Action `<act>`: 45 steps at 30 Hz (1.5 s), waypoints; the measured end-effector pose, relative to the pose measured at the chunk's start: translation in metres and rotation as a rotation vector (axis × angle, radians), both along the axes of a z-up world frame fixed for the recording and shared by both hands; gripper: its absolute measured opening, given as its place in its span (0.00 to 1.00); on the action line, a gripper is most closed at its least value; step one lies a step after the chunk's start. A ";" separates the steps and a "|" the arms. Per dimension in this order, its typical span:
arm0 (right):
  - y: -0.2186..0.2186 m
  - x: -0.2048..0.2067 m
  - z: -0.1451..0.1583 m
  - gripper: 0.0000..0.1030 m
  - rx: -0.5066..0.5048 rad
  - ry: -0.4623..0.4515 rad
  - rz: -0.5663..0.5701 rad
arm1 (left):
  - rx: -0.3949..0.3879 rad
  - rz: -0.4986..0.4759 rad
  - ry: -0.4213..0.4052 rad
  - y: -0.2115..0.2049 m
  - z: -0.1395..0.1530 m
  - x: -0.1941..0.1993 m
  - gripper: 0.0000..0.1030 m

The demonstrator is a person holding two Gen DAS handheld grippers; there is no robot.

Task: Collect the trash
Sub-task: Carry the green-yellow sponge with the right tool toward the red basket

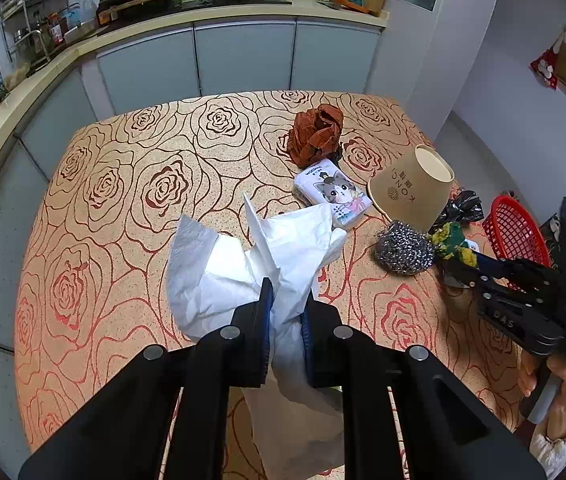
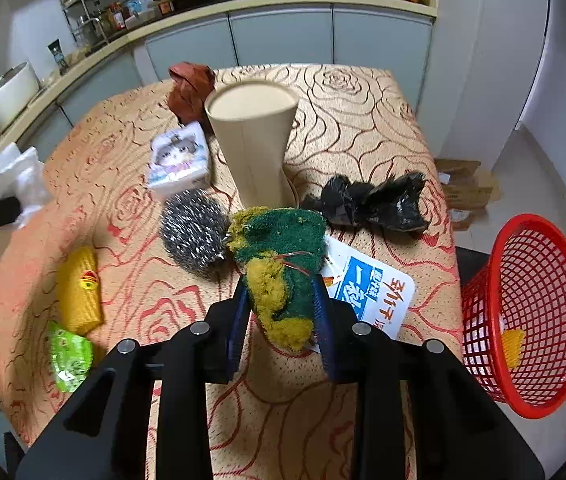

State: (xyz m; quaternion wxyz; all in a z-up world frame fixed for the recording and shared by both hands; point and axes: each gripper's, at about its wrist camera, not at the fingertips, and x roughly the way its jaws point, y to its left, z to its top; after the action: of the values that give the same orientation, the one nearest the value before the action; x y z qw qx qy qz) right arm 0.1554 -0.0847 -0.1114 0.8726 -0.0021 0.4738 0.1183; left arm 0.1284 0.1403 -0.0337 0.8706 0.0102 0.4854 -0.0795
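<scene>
My left gripper [image 1: 286,300] is shut on a crumpled white tissue [image 1: 251,264] and holds it above the rose-patterned table [image 1: 123,184]. My right gripper [image 2: 281,294] is shut on a worn green and yellow sponge [image 2: 279,256], held just above the table. The right gripper [image 1: 459,264] with the sponge [image 1: 453,240] also shows in the left wrist view. A red mesh basket [image 2: 523,312] stands off the table's right edge, with a yellow scrap inside. The tissue [image 2: 11,180] shows at far left in the right wrist view.
On the table: an upturned paper cup [image 2: 251,140], steel scourer [image 2: 195,232], tissue pack with a cat picture [image 2: 179,160], crumpled brown paper [image 2: 191,88], black plastic scrap [image 2: 375,200], blue-white wrapper [image 2: 371,292], yellow packet [image 2: 79,292], green packet [image 2: 69,356]. Kitchen counter behind.
</scene>
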 end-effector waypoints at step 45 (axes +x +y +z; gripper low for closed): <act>-0.124 -0.068 0.070 0.29 0.041 -0.128 -0.259 | 0.017 -0.249 -0.068 -0.150 0.023 -0.015 0.12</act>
State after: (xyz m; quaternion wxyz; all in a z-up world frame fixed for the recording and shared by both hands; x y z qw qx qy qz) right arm 0.0876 -0.2092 -0.0412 0.9088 0.0694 0.4111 0.0140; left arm 0.1131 -0.0092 -0.0109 0.8699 0.0804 0.4512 -0.1826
